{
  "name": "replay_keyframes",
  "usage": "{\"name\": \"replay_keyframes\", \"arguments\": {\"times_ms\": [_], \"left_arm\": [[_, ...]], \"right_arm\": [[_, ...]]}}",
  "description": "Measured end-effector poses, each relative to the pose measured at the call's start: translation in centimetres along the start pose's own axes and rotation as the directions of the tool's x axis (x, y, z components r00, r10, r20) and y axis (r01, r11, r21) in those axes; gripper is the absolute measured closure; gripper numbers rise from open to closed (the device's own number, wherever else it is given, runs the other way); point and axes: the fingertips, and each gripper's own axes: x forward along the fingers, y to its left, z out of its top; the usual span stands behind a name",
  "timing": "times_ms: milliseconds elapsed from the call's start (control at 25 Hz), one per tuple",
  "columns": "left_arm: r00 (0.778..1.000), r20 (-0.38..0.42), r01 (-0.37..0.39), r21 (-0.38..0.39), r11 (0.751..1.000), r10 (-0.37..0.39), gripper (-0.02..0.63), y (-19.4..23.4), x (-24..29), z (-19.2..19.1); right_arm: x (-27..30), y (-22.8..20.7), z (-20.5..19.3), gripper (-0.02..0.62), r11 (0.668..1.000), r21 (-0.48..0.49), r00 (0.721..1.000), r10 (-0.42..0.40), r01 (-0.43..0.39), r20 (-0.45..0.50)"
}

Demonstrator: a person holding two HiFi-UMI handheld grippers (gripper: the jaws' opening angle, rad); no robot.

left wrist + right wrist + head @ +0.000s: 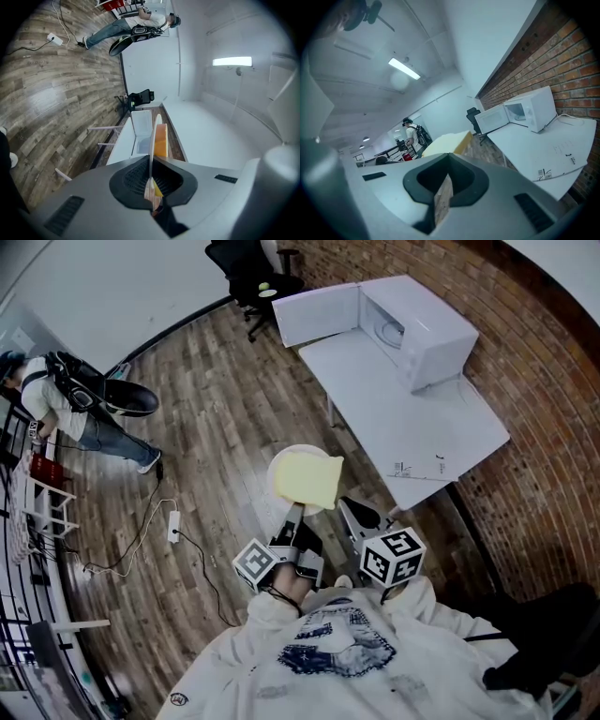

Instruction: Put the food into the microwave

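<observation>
Over the wooden floor (pixel 206 418), just off the near left edge of the white tabletop (pixel 412 432), you hold a white plate (pixel 277 465) out in front of you with the left gripper (pixel 293 514). In the left gripper view its jaws are closed on the plate's near rim, and the plate shows edge-on between them. A pale yellow slice of food (pixel 310 480) lies on the plate, and its right corner hangs past the rim.

Your right gripper (pixel 354 515) sits just right of the left one, close to the plate but apart from it. Its jaws are drawn together to a narrow slit with nothing between them.

At the far end of the tabletop stands the white microwave (pixel 433 338), well apart from the plate. Its door (pixel 315 315) is swung open to the left. A brick wall (pixel 548 381) runs along the right side of the tabletop.

Beyond the microwave door stands a black office chair (pixel 251 273). Far to the left another person (pixel 66 409) with a backpack stands on the floor. A white power strip (pixel 173 526) with its cable lies on the floor to your left.
</observation>
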Motion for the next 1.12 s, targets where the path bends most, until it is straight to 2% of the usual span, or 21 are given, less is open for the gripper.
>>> {"name": "replay_keyframes", "arguments": {"times_ms": [200,360,480,720,840,1120], "left_arm": [[1.000,0.004,0.016,0.014,1.000,-0.016,0.589,-1.0,1.3,-0.1],[1.000,0.007,-0.017,0.021,1.000,0.017,0.589,-0.1,2.0,0.5],[1.000,0.009,0.000,0.012,1.000,0.000,0.589,-0.2,2.9,1.5],[0.999,-0.013,-0.029,0.021,0.999,0.029,0.589,0.8,5.3,4.5],[0.999,-0.032,-0.006,0.006,1.000,0.006,0.589,0.5,7.7,6.2],[0.997,-0.075,-0.021,0.004,1.000,0.021,0.589,0.4,13.4,12.8]], "right_arm": [[0.4,-0.8,0.7,0.581,1.000,0.013,1.000,0.014,-0.014,-0.003],[1.6,-1.4,0.8,0.581,1.000,0.022,1.000,0.020,-0.020,-0.007],[2.8,-1.7,0.9,0.581,1.000,0.023,1.000,0.017,-0.017,-0.016],[6.2,-2.5,1.4,0.581,1.000,0.029,1.000,-0.010,0.011,-0.027],[8.7,-3.2,2.0,0.581,0.999,0.036,0.999,-0.030,0.031,-0.027],[16.1,-4.4,5.0,0.581,0.995,0.053,0.996,-0.085,0.086,-0.007]]}}
